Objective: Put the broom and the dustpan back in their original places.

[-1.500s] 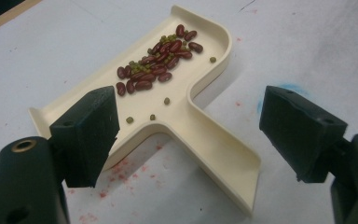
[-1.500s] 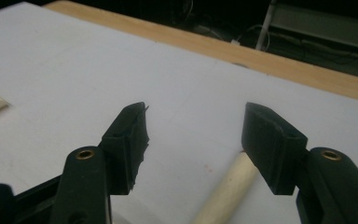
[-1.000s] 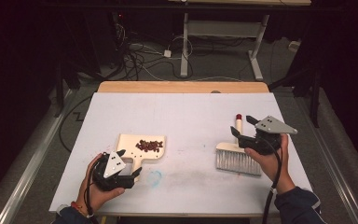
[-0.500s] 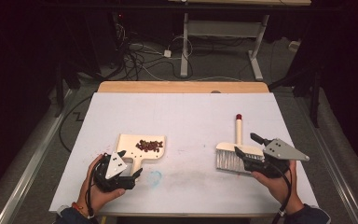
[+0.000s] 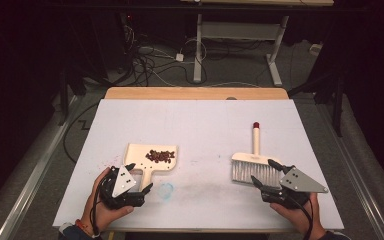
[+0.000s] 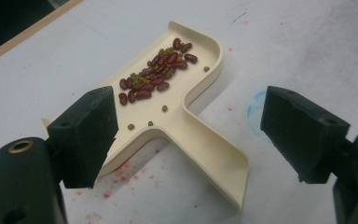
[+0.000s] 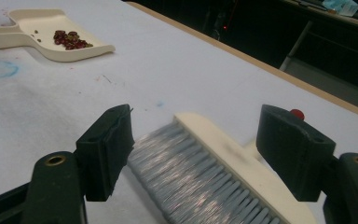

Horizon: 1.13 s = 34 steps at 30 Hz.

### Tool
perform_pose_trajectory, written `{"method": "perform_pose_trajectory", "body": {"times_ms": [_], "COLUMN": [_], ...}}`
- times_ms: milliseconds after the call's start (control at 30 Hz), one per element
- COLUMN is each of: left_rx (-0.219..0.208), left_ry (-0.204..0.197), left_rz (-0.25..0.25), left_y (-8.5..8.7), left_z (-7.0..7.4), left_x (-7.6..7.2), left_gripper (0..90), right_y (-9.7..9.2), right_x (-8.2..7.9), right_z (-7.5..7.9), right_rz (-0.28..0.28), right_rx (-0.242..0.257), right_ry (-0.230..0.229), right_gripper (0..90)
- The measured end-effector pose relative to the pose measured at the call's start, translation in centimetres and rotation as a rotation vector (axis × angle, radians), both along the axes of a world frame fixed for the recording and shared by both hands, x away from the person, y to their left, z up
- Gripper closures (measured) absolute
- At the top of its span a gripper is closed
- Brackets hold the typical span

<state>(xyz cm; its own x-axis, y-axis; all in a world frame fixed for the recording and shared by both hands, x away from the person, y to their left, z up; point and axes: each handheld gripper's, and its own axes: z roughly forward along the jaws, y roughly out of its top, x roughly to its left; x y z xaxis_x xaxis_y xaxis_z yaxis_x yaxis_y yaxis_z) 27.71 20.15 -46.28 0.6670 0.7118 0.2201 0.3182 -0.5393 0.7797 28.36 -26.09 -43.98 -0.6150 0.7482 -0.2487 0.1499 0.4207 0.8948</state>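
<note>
now both jaws open, right gripper (image 5: 266,172) widening by brush (image 5: 250,169), left gripper (image 5: 139,178) over dustpan (image 5: 150,159) (beans inside)

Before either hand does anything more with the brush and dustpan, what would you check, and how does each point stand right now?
1. Right tool open: ok, jaws wide and just been opening, brush lying loose between them.
2. Left tool open: ok, pads clear of the dustpan handle.
3. Beans inside the dustpan: ok, all in it.
4. Dustpan flat on the table: ok.
5. Brush flat, handle pointing away: ok.
6. Stray beans under the brush: cannot tell.
</note>
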Motion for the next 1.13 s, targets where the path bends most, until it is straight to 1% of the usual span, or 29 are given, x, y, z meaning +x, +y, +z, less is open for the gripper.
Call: {"method": "perform_pose_trajectory", "body": {"times_ms": [167, 267, 400, 500, 600, 700, 833, 900, 1033, 1133], "left_rx": [0.003, 0.005, 0.004, 0.003, 0.004, 0.006, 0.014, 0.024, 0.022, 0.029], "left_ry": [-0.001, 0.000, -0.002, 0.000, -0.010, -0.017, -0.013, -0.012, -0.010, -0.011], "left_rz": [0.000, 0.000, 0.000, -0.003, 0.005, 0.009, 0.008, 0.010, 0.013, 0.018], "left_y": [-0.07, -0.07, -0.06, -0.04, -0.05, -0.03, -0.06, -0.09, -0.09, -0.17], "left_z": [0.03, 0.05, 0.07, 0.05, 0.08, 0.15, 0.09, 0.03, 0.05, 0.04], "left_x": [-0.01, -0.03, -0.03, 0.03, -0.03, -0.03, -0.03, 0.02, 0.20, 0.25], "left_gripper": [18.6, 18.6, 18.6, 18.6, 18.6, 18.6, 18.6, 18.6, 18.6, 18.6], "right_y": [-0.16, -0.22, -0.11, -0.03, 0.02, -0.01, 0.14, 0.35, 0.62, 0.53], "right_x": [0.21, 0.09, 0.08, 0.05, 0.13, 0.18, 0.25, 0.20, 0.08, 0.15], "right_z": [-0.16, -0.02, -0.04, -0.05, -0.07, -0.07, -0.10, -0.07, -0.05, -0.09], "right_rz": [-0.003, 0.000, 0.000, -0.002, -0.033, -0.040, -0.040, -0.042, -0.030, -0.050], "right_rx": [0.003, 0.008, 0.006, -0.001, -0.022, -0.019, -0.022, -0.035, -0.042, -0.052], "right_ry": [0.010, -0.003, 0.000, -0.003, -0.006, -0.008, -0.003, -0.011, -0.021, -0.025], "right_gripper": [27.6, 27.6, 27.5, 27.5, 27.5, 27.7, 28.4, 28.5, 28.5, 28.9]}}
